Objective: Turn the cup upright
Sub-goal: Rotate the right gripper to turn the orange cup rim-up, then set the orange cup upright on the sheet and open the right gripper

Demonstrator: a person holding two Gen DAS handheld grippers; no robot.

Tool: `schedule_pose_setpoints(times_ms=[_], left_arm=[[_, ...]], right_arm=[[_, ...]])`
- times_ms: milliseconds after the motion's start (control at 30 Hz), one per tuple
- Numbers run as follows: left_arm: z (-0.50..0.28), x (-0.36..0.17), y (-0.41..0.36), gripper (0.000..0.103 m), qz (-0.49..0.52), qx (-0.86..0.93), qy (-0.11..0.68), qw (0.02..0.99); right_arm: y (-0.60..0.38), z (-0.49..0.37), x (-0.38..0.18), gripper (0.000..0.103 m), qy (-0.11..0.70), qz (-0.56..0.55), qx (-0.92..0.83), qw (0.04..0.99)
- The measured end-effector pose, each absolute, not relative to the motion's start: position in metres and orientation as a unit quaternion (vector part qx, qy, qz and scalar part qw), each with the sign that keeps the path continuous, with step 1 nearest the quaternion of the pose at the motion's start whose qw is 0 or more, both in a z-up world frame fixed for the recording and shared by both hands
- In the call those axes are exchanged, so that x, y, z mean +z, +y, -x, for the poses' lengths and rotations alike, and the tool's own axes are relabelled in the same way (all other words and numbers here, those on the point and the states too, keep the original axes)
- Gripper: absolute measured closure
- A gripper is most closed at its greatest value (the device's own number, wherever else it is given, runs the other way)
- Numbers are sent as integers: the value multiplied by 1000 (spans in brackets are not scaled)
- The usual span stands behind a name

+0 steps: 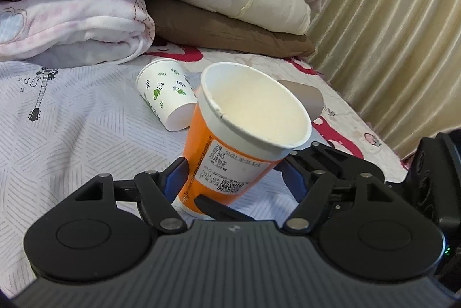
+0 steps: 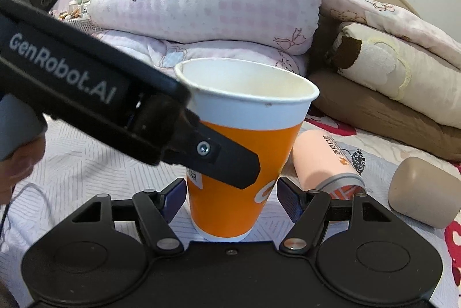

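An orange paper cup with a white rim and a printed label stands mouth up on the bed, slightly tilted in the left wrist view. My left gripper has its blue pads against both sides of the cup's lower body, shut on it. The same cup stands upright in the right wrist view between the pads of my right gripper, which touch or nearly touch its sides. The left gripper's black finger crosses in front of the cup.
A white paper cup with green leaf print lies on its side behind. A pink can and a beige cup lie on their sides at the right. Folded quilts are stacked behind; a curtain hangs right.
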State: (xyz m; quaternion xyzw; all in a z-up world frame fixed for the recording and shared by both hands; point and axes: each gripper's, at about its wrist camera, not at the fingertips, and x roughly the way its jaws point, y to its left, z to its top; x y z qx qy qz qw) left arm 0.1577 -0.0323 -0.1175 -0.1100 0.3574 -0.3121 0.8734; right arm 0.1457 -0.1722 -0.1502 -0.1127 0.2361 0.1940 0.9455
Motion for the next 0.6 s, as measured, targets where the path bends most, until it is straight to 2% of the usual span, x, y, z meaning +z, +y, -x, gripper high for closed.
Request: schedule_pose_setpoints(times_ms=[100, 200, 600], left_arm=[[-156, -118, -35, 32, 109, -306, 361, 874], [-156, -119, -31, 32, 126, -298, 373, 870], [-129, -97, -22, 32, 106, -234, 400, 880]], right_arm=[[-175, -145, -149, 29, 236, 108, 197, 945], [-177, -144, -149, 23, 234, 108, 203, 945], [-193, -120, -139, 23, 259, 69, 197, 943]])
